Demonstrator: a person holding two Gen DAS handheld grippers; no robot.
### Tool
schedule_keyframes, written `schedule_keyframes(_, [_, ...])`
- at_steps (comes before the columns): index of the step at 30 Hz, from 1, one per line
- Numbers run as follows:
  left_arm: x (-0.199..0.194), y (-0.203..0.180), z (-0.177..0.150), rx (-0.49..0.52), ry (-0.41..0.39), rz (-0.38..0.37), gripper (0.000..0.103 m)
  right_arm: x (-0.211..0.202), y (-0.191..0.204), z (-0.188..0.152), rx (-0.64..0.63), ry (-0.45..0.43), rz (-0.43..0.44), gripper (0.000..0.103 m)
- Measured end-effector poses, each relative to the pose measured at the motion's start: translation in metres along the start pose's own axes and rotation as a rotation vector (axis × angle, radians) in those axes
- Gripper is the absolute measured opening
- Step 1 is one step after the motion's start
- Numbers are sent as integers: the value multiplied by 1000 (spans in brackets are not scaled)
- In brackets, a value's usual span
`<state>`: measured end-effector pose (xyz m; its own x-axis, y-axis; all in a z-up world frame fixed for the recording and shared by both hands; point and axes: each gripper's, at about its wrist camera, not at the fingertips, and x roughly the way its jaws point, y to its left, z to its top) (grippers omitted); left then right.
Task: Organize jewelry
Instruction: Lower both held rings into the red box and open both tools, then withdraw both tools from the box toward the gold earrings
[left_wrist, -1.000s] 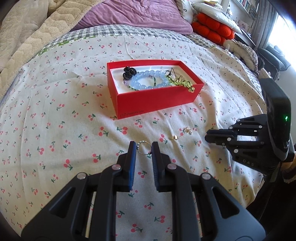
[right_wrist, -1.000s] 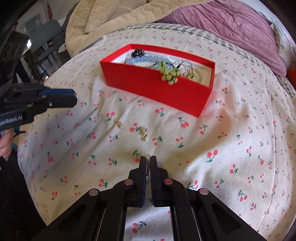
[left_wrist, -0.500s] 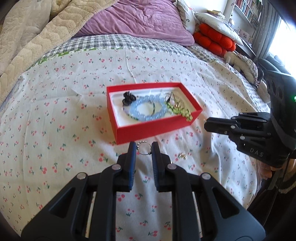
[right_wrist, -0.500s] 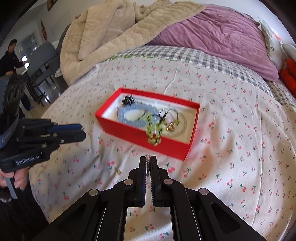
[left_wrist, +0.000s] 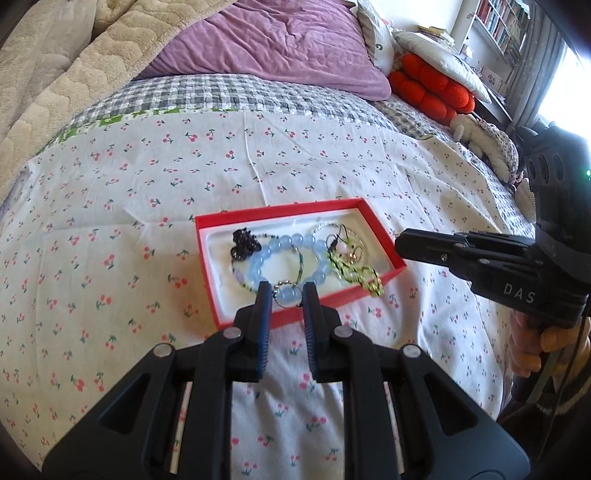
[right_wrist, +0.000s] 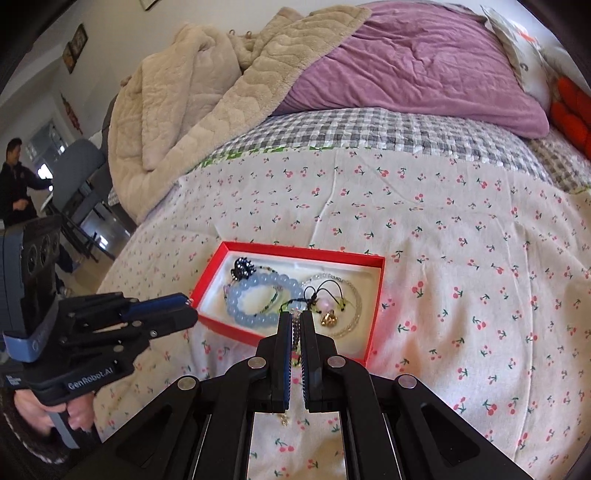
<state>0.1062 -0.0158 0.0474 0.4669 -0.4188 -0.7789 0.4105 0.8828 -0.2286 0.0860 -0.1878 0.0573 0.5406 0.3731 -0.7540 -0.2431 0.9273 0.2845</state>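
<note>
Both grippers risen from cherry-print bedspread (left_wrist: 110, 206) toward red box (left_wrist: 207, 258). Left gripper (left_wrist: 285, 295) clamps small beaded ring (left_wrist: 286, 293); right gripper (right_wrist: 294, 325) clenched on thin chain (right_wrist: 295, 332). Step: carrying 2 pieces over box. Next: centre above tray, release.

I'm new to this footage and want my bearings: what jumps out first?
A red box of jewelry sits open on the cherry-print bedspread, a blue bead bracelet coiled inside. The left claw pinches a small ring over the box's near edge; the right claw grips a thin chain.
</note>
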Motion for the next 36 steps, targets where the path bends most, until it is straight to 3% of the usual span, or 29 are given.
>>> schedule_keyframes(11, [31,6,14,-11,14,-1,18,26,-19,9,77,46,30,7])
schedule_keyframes(12, [32,6,14,-9,10,0,21,28,-20,9,81,52,32,13])
schedule_keyframes(13, [32,6,15,-6,11,-1,24,29,-21,9,88,59,40,15])
schedule_keyframes(15, [32,6,16,-3,6,5,42,32,-24,10,99,71,41,15])
schedule_keyframes(17, [30,6,17,-1,-5,14,49,32,-25,11,104,71,40,15])
schedule_keyframes(28, [16,2,15,26,-26,78,66,25,-21,8,58,64,11,19])
schedule_keyframes(31, [12,0,13,23,-31,91,75,20,-20,6,45,55,3,32])
schedule_keyframes(33, [8,-1,11,29,-36,101,79,13,-17,4,31,20,-12,73])
schedule_keyframes(36, [2,-2,7,39,-35,121,83,5,-12,1,5,-4,-30,74])
